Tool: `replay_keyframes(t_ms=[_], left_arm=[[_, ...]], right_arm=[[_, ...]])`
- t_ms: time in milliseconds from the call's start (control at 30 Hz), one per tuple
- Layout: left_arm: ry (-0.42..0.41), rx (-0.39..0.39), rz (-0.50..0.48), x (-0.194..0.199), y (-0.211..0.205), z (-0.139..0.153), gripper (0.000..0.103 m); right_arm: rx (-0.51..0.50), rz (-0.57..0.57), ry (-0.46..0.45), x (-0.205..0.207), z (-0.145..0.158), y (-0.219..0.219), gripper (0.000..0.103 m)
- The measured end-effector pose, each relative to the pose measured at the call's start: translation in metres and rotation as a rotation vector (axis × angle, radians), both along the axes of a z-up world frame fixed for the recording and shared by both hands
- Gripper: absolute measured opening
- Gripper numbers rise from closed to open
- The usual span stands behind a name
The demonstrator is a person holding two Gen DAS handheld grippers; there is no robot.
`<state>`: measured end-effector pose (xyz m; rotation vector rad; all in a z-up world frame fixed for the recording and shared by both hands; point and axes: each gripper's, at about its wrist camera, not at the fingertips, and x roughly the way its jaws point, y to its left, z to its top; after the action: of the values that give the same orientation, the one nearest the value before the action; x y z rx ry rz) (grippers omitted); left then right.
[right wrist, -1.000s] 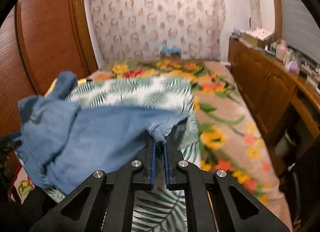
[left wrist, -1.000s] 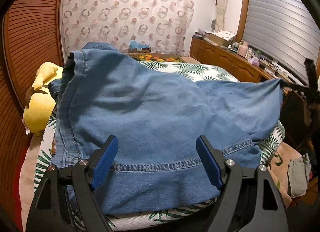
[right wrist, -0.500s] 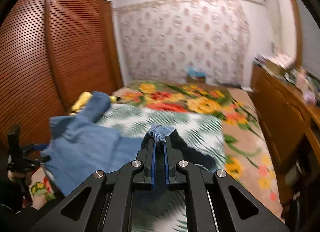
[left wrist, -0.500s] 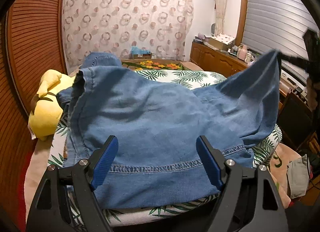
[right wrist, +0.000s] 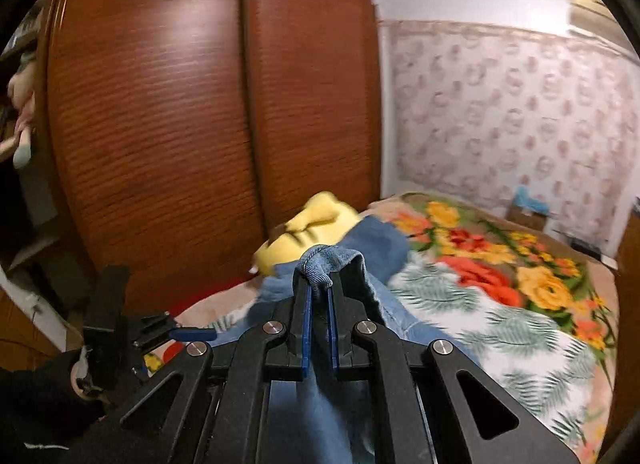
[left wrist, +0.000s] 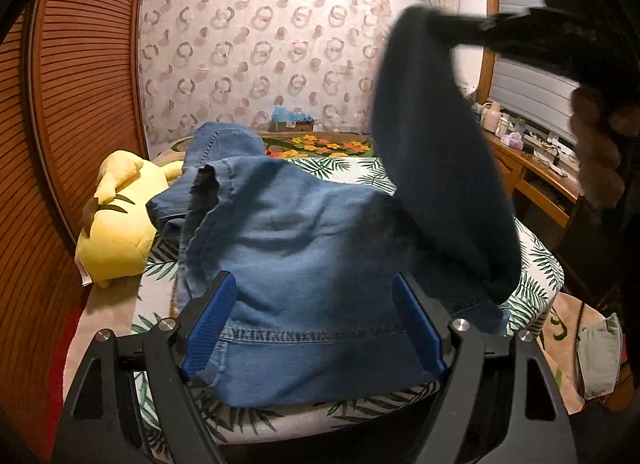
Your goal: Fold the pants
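Denim fills the near view: the blue jeans (left wrist: pixel 312 264) lie spread on the bed's palm-leaf patterned sheet (left wrist: pixel 536 264), hem seam toward the camera. The left gripper (left wrist: pixel 316 328) hovers over that near edge with its blue-padded jaws wide apart, the cloth between them but not pinched. The right gripper (right wrist: pixel 318 296) has its jaws nearly together, clamped on a folded hem corner of the jeans, and one trouser leg hangs lifted from it, dark and blurred in the left wrist view. Beyond the jeans, a yellow plush toy (left wrist: pixel 116 224) lies at the bed's side by the slatted brown wooden wardrobe (right wrist: pixel 200 104). Farther back are a floral blanket (right wrist: pixel 500 248) and the ring-patterned curtain (left wrist: pixel 256 56).
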<state>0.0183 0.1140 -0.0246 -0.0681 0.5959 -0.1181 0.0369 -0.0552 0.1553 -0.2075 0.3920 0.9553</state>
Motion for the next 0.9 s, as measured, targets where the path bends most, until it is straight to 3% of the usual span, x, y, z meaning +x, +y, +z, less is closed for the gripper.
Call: replay_keyframes(t_ms=[67, 133, 233, 367, 500, 633, 800, 900], left_arm=[[0.004, 0.0, 0.004, -0.001, 0.003, -0.001, 0.081], [0.006, -0.003, 0.009, -0.001, 0.006, -0.003, 0.081], [0.015, -0.006, 0.021, -0.001, 0.011, -0.007, 0.081], [0.029, -0.017, 0.034, 0.003, 0.017, -0.014, 0.081], [0.04, -0.013, 0.037, 0.006, 0.018, -0.02, 0.081], [0.051, -0.015, 0.026, 0.011, 0.019, -0.025, 0.081], [0.069, -0.004, 0.015, 0.021, 0.02, -0.031, 0.07], [0.082, -0.007, -0.002, 0.027, 0.019, -0.037, 0.061]], right_arm=[[-0.038, -0.009, 0.026, 0.011, -0.011, 0.008, 0.007], [-0.071, -0.027, 0.054, 0.022, -0.018, 0.01, 0.025], [-0.085, -0.044, 0.046, 0.031, -0.023, -0.003, 0.041], [-0.095, -0.073, 0.056, 0.035, -0.03, -0.026, 0.042], [-0.124, -0.11, 0.077, -0.001, -0.04, -0.04, 0.042], [-0.161, -0.155, 0.121, 0.008, -0.064, -0.05, 0.042], [-0.176, -0.197, 0.175, 0.015, -0.078, -0.043, 0.042], [-0.203, -0.197, 0.208, 0.027, -0.086, -0.016, 0.042]])
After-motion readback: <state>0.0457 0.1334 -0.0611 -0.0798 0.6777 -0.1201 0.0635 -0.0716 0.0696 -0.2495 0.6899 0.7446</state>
